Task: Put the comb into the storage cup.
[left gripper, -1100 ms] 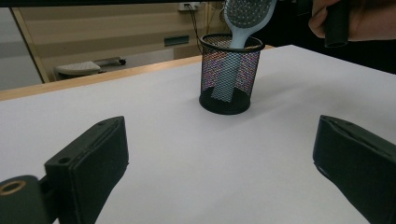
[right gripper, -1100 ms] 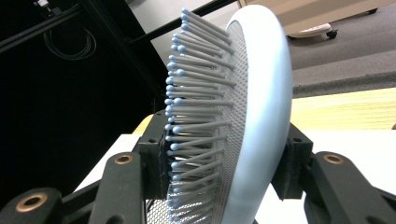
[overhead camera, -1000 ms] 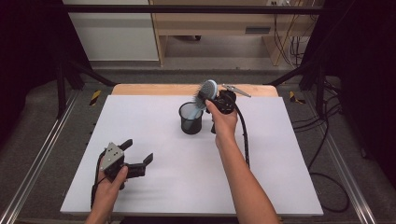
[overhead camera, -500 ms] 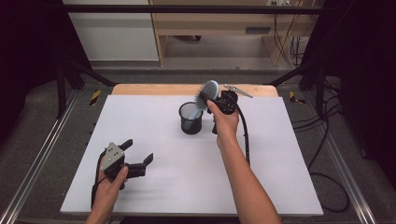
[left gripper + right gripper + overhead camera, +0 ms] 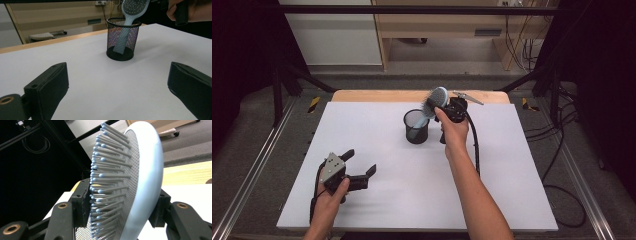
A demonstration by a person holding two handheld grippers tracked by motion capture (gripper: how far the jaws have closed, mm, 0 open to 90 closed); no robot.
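Note:
A light blue hairbrush (image 5: 439, 96) leans with its handle inside a black mesh cup (image 5: 416, 128) at the back middle of the white table (image 5: 512, 165). My right gripper (image 5: 441, 104) is shut on the brush's head just right of the cup. In the right gripper view the right gripper (image 5: 122, 202) has one pad against the bristles and the other on the back of the hairbrush (image 5: 146, 170). My left gripper (image 5: 360, 161) rests open near the front left with nothing between its jaws. In the left gripper view the left gripper (image 5: 117, 77) faces the mesh cup (image 5: 122, 41) and the hairbrush (image 5: 133, 7).
The right gripper's cable (image 5: 475, 145) trails along the forearm toward the front. A wooden strip (image 5: 377, 95) edges the table's far side. Metal rails (image 5: 252, 170) run along the left, and cables (image 5: 562, 150) lie on the floor to the right.

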